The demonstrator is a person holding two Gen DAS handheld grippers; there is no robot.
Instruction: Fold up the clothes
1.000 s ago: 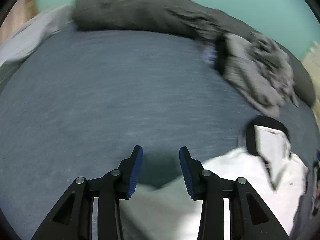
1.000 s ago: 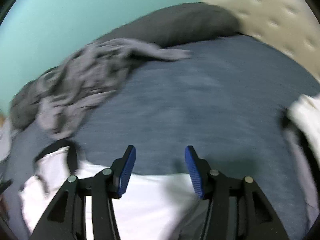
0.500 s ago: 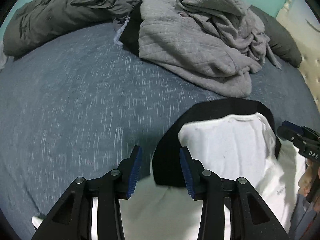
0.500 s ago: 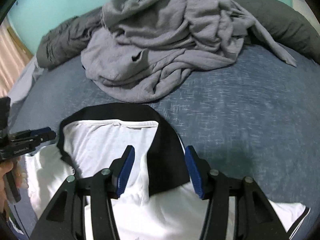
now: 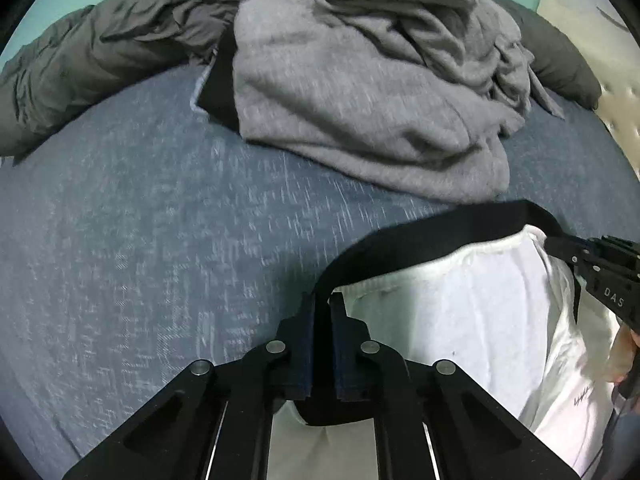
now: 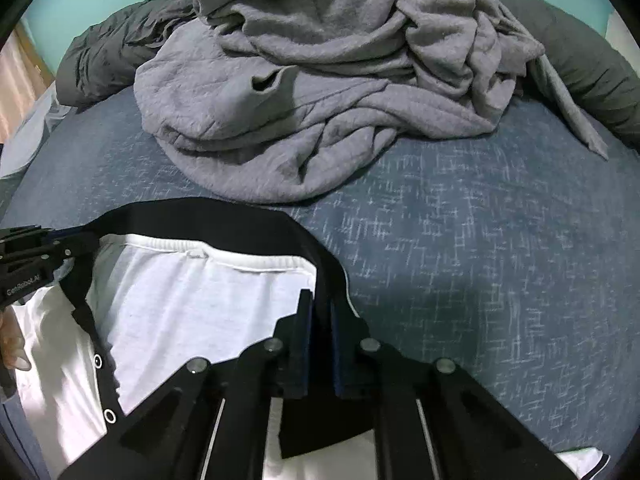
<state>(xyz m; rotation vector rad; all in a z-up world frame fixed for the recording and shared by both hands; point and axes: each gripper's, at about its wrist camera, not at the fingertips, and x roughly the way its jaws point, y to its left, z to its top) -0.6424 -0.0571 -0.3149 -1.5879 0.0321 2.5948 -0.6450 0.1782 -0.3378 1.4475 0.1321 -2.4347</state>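
Observation:
A white shirt (image 5: 480,312) with a black collar (image 5: 420,236) lies on the blue bed sheet (image 5: 140,240). My left gripper (image 5: 322,301) has its jaws closing, and the pads pinch the collar's left end. The right gripper (image 5: 560,245) shows at the right edge of this view, gripping the collar's other end. In the right wrist view the right gripper (image 6: 320,304) is closing too, its pads pressed on the black collar (image 6: 224,220) above the white shirt (image 6: 192,300). The left gripper (image 6: 76,236) holds the collar's far left end.
A crumpled pile of grey clothes (image 5: 380,100) (image 6: 320,100) sits just beyond the collar. A dark grey duvet (image 5: 100,52) runs along the back by a teal wall. A padded headboard (image 5: 616,80) is at the right. Part of a hand (image 5: 624,344) shows.
Both grippers swung over the bed to the collar's two ends, then went from open around the black collar to closed on it. The collar band now lifts slightly between them.

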